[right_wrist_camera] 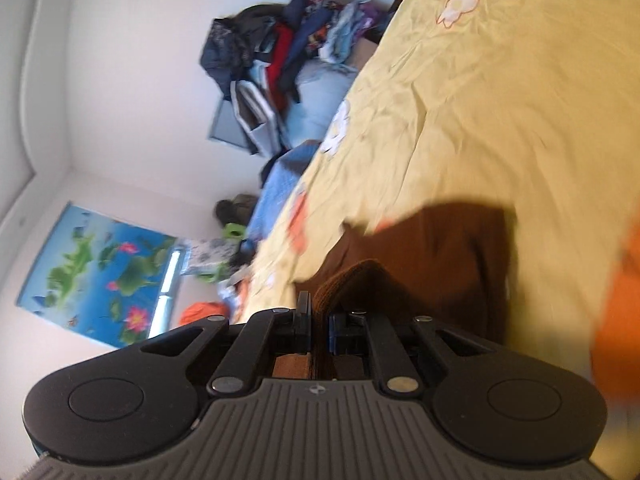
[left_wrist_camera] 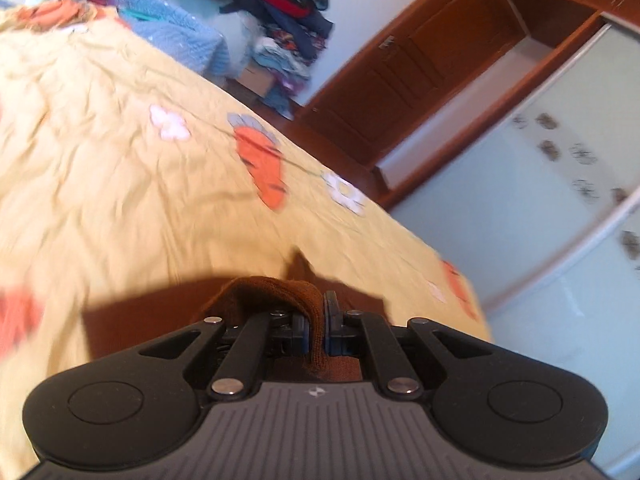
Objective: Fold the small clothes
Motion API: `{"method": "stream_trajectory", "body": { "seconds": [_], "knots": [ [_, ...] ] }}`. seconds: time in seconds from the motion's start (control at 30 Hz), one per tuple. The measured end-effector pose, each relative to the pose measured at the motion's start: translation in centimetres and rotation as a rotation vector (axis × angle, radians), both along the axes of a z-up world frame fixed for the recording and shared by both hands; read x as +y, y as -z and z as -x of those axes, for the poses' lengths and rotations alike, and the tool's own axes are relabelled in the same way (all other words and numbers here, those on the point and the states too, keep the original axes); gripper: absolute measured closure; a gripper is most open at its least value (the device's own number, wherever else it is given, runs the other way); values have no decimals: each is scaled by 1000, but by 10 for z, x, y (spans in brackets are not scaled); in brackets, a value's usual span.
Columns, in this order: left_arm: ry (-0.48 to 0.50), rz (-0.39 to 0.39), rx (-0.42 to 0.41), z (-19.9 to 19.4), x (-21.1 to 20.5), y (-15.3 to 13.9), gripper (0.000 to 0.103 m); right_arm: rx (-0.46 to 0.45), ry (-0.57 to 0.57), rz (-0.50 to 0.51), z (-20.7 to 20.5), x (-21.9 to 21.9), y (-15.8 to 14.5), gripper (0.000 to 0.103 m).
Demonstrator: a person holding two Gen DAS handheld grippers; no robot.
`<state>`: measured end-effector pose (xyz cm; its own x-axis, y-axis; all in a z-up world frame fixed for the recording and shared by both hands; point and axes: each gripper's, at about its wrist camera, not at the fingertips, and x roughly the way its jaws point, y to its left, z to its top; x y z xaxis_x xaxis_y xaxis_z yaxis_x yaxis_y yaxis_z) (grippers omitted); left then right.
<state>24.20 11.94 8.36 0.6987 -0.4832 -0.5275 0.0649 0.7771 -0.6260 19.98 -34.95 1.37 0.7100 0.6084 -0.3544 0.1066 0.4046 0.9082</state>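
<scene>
A brown knitted garment (left_wrist_camera: pixel 272 292) lies bunched over my left gripper (left_wrist_camera: pixel 318 320), whose jaws are shut on a fold of it. Beyond the fingers, more of the brown cloth spreads low over the yellow bedspread (left_wrist_camera: pixel 120 184). In the right wrist view the same brown garment (right_wrist_camera: pixel 440 256) hangs out ahead, and my right gripper (right_wrist_camera: pixel 319 320) is shut on its ribbed edge. Both views are blurred by motion.
The yellow bedspread (right_wrist_camera: pixel 500 100) carries orange and white flower prints. A heap of clothes (left_wrist_camera: pixel 288 12) and a blue blanket (left_wrist_camera: pixel 176 36) lie past its far edge. A brown wooden door (left_wrist_camera: pixel 408 68) and a pale wardrobe front (left_wrist_camera: pixel 540 184) stand beside the bed.
</scene>
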Motion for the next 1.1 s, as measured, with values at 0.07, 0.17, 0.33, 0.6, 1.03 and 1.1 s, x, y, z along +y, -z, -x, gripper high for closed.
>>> {"method": "stream_trajectory", "body": {
  "seconds": [0.07,0.17,0.33,0.6,1.03,1.1],
  "knots": [
    [-22,-37,10,-26,-4,13,97,22,24,16,-20,-2,17,87],
    [-110,-64,129,-51,-1,39,91,57,131,42,-37,-2,35,48],
    [-200,74,115,-8,27,50,18,-43,165,19,-18,-1,26,1],
    [-247,55,34,153,49,47,9,-48,135,196,110,-18,13,0],
    [-341,-45,35,133,-4,73,51,43,56,253,93,40,28,53],
    [-344,-80,81,125,-3,76,80,98,37,234,84,40,39,82]
  ]
}}
